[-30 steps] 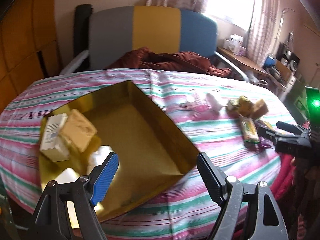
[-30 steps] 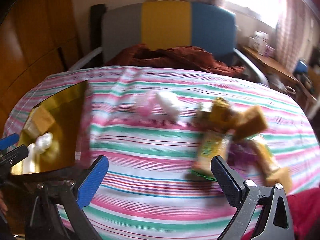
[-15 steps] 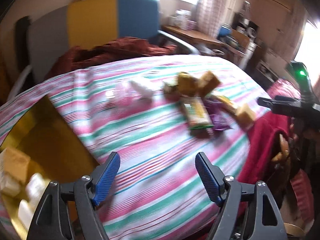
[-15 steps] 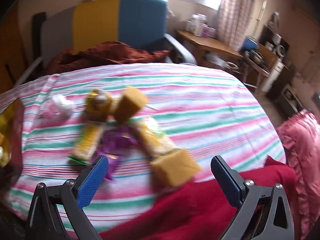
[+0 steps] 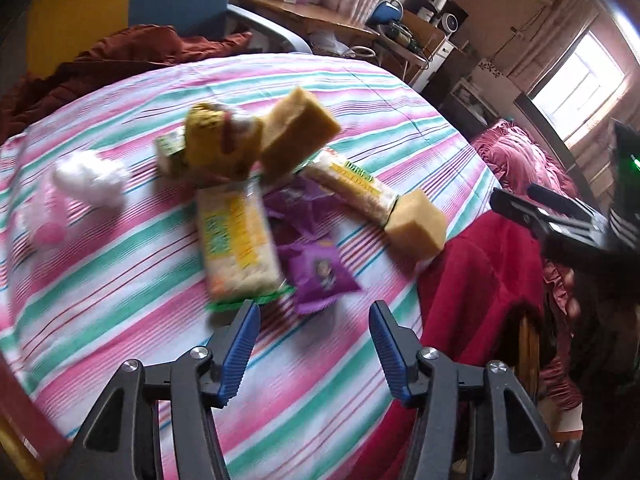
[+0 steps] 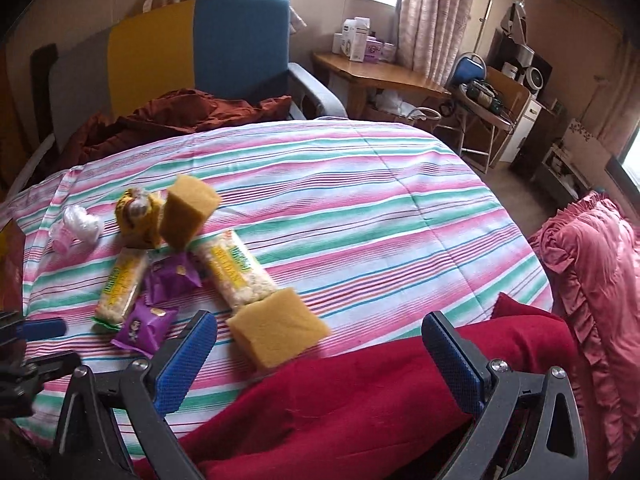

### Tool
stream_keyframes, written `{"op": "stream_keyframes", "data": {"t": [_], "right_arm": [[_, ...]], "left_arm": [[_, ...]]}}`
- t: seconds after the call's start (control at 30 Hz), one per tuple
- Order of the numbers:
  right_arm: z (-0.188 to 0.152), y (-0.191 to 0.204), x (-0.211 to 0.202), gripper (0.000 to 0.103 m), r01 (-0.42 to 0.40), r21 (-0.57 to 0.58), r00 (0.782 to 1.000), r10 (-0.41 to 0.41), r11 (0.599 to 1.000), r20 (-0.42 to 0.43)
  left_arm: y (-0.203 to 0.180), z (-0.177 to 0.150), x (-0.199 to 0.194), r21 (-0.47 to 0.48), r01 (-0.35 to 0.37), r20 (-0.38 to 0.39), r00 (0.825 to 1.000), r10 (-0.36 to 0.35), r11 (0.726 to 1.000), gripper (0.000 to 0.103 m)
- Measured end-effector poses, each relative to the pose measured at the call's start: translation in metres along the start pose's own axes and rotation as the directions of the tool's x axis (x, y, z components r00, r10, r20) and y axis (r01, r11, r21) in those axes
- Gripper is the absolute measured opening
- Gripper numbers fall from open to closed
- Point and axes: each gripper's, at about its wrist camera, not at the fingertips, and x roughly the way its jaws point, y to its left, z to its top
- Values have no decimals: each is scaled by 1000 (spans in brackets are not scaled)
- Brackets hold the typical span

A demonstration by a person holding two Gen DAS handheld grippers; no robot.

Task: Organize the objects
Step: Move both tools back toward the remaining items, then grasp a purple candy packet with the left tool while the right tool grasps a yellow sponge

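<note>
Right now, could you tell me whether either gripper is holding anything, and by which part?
Nothing is held. The left gripper, whose jaws have just been closing, is empty near the purple packet; the right gripper stands open and empty.

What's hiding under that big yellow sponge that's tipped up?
The tilted yellow sponge leans over the top end of a rice cracker pack and touches the yellow snack bag. Anything beneath its lower edge is covered.

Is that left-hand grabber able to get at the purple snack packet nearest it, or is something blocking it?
Probably yes. The left gripper hangs just short of the purple packet, its fingers apart with nothing between them, having just narrowed. Only the rice-cracker pack crowds one side.
</note>
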Motion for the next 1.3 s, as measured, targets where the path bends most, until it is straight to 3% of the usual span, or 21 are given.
{"op": "stream_keyframes", "data": {"t": [0.2,0.33,0.47,0.67,0.77,0.83,0.9,1.1,1.17,1.2,1.27,1.3], "right_arm": [[1,-16,7,103,2,16,1000,-2,1000,-12],[0,-18,14,103,-13,24,1000,13,1000,-19],[-2,-18,22,103,-23,23,999,24,999,-32],[-1,-15,28,103,-67,-11,996,66,998,-55],[5,-4,28,103,-189,-87,978,180,978,-104],[8,13,32,103,-242,-187,963,213,952,-163],[10,28,44,103,-263,-270,950,199,926,-240],[17,36,86,102,-283,-337,895,121,898,-429],[18,37,94,100,-303,-340,874,118,890,-471],[17,38,98,93,-303,-349,870,108,887,-482],[17,39,102,75,-292,-353,869,92,889,-487],[15,39,104,61,-289,-354,867,86,889,-491]], "left_arm": [[-9,22,39,15,-12,-69,998,13,1000,56],[-9,25,64,25,-42,-115,992,44,999,48],[-15,16,65,95,-42,-81,996,49,995,40],[-10,-17,43,152,-63,-50,996,72,986,40],[-7,-35,30,183,-75,-33,996,82,980,40],[-5,-44,24,189,-72,-26,997,78,979,40],[-1,-49,21,171,-65,-20,997,69,983,40],[1,-50,21,147,-59,-24,998,63,987,40],[3,-50,21,145,-60,-22,998,63,988,40],[4,-51,20,143,-58,-20,998,62,988,40],[5,-51,20,130,-51,-19,998,53,990,39],[6,-52,18,123,-48,-16,999,51,991,39]]}}
